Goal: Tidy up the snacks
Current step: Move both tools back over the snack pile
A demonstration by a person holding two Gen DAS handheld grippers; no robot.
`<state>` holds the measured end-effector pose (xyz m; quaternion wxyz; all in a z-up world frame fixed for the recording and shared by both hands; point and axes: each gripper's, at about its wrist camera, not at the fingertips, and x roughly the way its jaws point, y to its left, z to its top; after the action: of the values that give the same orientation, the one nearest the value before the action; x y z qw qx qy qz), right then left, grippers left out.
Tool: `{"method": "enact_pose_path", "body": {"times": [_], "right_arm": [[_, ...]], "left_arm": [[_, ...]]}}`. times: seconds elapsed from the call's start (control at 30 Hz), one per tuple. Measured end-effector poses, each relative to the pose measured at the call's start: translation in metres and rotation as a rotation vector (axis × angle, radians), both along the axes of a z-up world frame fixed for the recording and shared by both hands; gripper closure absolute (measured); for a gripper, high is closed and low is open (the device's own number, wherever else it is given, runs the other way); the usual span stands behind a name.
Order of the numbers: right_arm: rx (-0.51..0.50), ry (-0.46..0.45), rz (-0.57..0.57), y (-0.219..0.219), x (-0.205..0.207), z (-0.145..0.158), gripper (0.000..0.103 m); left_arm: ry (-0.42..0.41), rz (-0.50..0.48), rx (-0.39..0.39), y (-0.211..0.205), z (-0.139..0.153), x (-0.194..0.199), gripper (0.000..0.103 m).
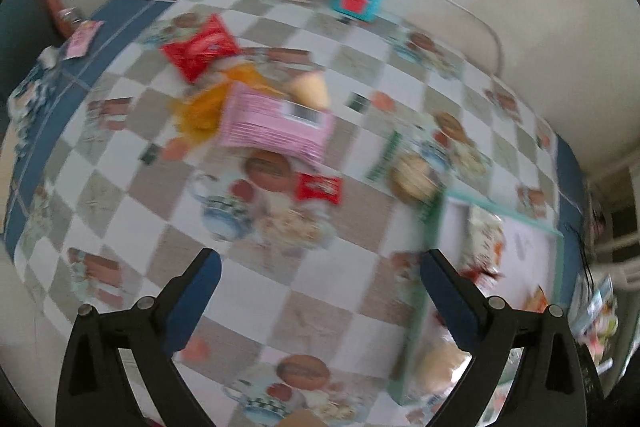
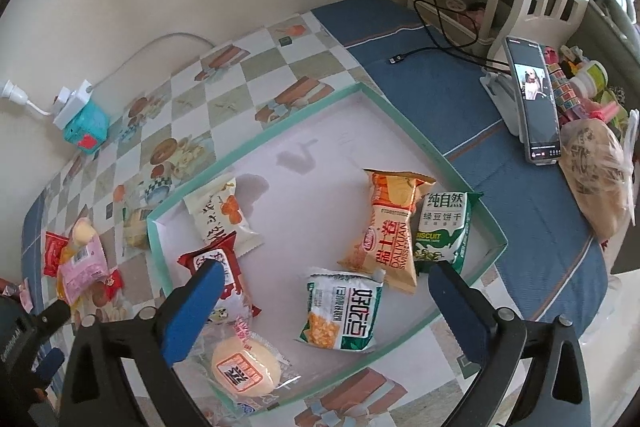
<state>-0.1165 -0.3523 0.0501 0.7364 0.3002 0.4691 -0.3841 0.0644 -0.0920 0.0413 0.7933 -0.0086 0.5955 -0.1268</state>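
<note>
A shallow teal-rimmed cardboard tray [image 2: 256, 143] is sitting on the checkered tablecloth [image 2: 224, 83]. Six snack packets are lying inside it, the green biscuit packet [image 2: 442, 227] nearest its right corner. Left of the tray, a pink packet [image 2: 82, 267] is resting on a small pile. Right of the tray, a black smartphone [image 2: 534, 103] is standing upright.

we see a table covered by a checkered oilcloth printed with food pictures [image 2: 224, 83], edged by a blue cloth border [image 2: 500, 187]. directly on it lie a shallow teal-rimmed white cardboard tray [image 2: 404, 123], a teal box with a white power adapter on top [image 2: 82, 129] near the wall, and a loose cluster of a red snack packet [image 1: 198, 49], an orange wrapper [image 1: 202, 107], a pink barcode-labelled packet [image 1: 272, 125] and a small red candy wrapper [image 1: 318, 187]. on the blue border we find a phone on a white stand [image 2: 534, 103], a black usb cable [image 2: 424, 43] and a tan printed plastic bag [image 2: 596, 175].
</note>
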Motion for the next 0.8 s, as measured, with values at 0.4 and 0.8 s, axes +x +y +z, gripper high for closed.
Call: {"method": "enact_pose_path", "body": {"times": [0.4,0.8], "right_arm": [[-0.017,-0.004,0.121,0.046,0.043,0.007,0.0],[-0.047,-0.002,0.26,0.106,0.092,0.011,0.0]], "left_arm": [[-0.051,0.218,0.072,0.085,0.005,0.041,0.003],[-0.077,0.333,0.089,0.147,0.01,0.067,0.003]]}}
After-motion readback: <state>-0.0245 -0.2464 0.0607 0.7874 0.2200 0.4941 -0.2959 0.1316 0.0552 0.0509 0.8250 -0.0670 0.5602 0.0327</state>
